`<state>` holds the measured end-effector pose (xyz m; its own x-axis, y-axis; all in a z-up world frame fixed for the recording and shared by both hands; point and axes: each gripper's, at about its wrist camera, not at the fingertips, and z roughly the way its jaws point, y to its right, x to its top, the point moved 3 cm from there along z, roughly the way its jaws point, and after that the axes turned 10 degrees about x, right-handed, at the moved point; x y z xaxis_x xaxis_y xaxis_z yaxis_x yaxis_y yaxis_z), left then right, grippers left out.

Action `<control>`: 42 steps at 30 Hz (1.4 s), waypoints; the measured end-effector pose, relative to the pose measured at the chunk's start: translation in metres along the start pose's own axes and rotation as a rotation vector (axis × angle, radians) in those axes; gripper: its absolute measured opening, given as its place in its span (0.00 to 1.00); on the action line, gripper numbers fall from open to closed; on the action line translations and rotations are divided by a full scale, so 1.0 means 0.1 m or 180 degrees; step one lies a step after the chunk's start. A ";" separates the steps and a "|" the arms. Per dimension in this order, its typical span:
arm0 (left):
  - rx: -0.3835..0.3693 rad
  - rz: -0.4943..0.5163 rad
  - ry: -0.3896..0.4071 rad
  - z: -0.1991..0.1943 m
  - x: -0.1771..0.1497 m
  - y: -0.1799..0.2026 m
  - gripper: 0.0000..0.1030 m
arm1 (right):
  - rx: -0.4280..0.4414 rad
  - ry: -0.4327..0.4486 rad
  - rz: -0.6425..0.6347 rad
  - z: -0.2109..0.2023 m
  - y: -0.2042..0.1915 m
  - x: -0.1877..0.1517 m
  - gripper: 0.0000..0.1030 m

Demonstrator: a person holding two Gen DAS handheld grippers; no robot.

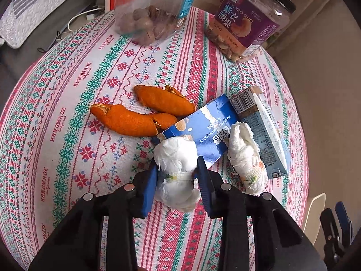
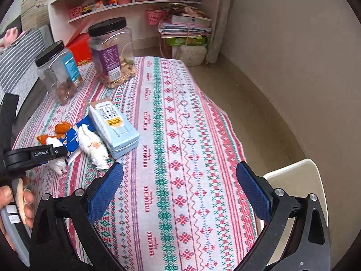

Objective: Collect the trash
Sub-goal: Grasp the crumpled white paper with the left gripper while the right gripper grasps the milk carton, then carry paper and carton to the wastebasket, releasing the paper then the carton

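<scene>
My left gripper (image 1: 177, 169) is shut on a crumpled white tissue wad (image 1: 177, 171) resting on the patterned tablecloth (image 1: 67, 113). A second tissue wad (image 1: 244, 155) lies just to its right. Behind them are a blue biscuit wrapper (image 1: 203, 131), a light-blue drink carton (image 1: 261, 124) and two orange peels (image 1: 144, 110). In the right wrist view the left gripper (image 2: 54, 152) holds the tissue (image 2: 57, 164) at the left, beside the other tissue (image 2: 93, 145) and carton (image 2: 112, 126). My right gripper (image 2: 179, 176) is open and empty above the tablecloth.
Two clear snack jars (image 1: 250, 20) (image 1: 149, 22) stand at the far side of the table; both also show in the right wrist view (image 2: 110, 52) (image 2: 59, 72). A cream bin or chair edge (image 2: 300, 180) stands off the table's right edge. Shelves (image 2: 135, 2) line the back wall.
</scene>
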<state>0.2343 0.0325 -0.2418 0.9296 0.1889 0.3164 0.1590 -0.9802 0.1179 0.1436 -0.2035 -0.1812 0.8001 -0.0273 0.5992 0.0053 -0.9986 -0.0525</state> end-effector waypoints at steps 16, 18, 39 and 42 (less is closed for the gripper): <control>-0.0127 0.0042 0.0423 -1.03 -0.04 -0.57 0.32 | 0.0799 -0.0230 -0.0128 0.57 -0.55 0.44 0.90; -0.0123 0.0058 0.0456 -1.09 -0.04 -0.63 0.32 | 0.0769 -0.0359 -0.0255 0.80 -0.61 0.59 0.90; -0.0132 -0.0059 0.0561 -1.29 -0.03 -0.84 0.32 | 0.1246 -0.0437 -0.0097 0.67 -0.98 0.51 0.54; -0.0106 -0.0038 0.0615 -1.38 -0.07 -0.83 0.32 | 0.1253 -0.0325 -0.0161 0.39 -1.06 0.45 0.54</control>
<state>0.1688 0.1209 -0.1242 0.8462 0.2116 0.4891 0.1557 -0.9759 0.1529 0.2024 -0.0974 -0.1795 0.8483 0.0459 0.5275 0.2595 -0.9044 -0.3386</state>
